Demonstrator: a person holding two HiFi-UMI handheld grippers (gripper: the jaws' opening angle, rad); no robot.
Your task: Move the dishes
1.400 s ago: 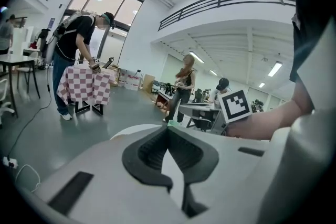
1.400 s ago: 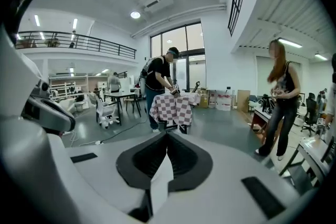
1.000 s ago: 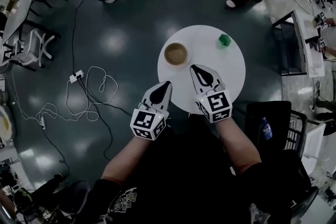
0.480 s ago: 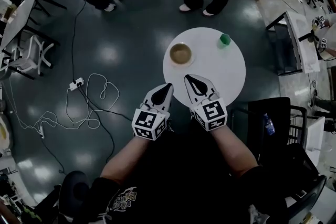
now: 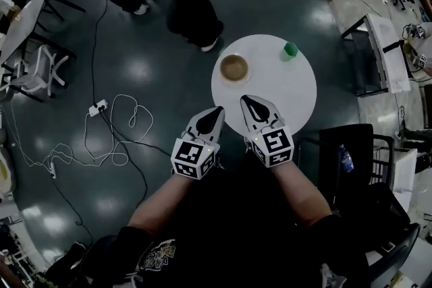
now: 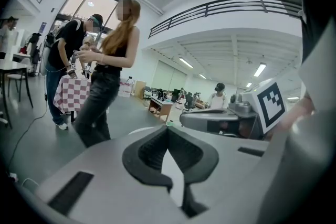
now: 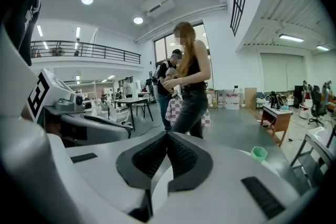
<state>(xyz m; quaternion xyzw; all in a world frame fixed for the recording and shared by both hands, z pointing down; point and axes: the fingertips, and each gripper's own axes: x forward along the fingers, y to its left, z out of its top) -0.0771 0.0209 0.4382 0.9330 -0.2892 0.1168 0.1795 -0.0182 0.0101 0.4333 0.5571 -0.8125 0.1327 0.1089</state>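
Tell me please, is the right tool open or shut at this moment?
Shut. In the right gripper view the right tool has its two black pads meeting at the tip, with nothing between them.

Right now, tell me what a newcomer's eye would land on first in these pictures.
The round white table stands out against the dark floor, with a brown bowl at its far left and a small green cup at its far edge. At its near rim the left gripper and right gripper point forward, both shut and empty. A person in dark trousers stands just beyond the table.
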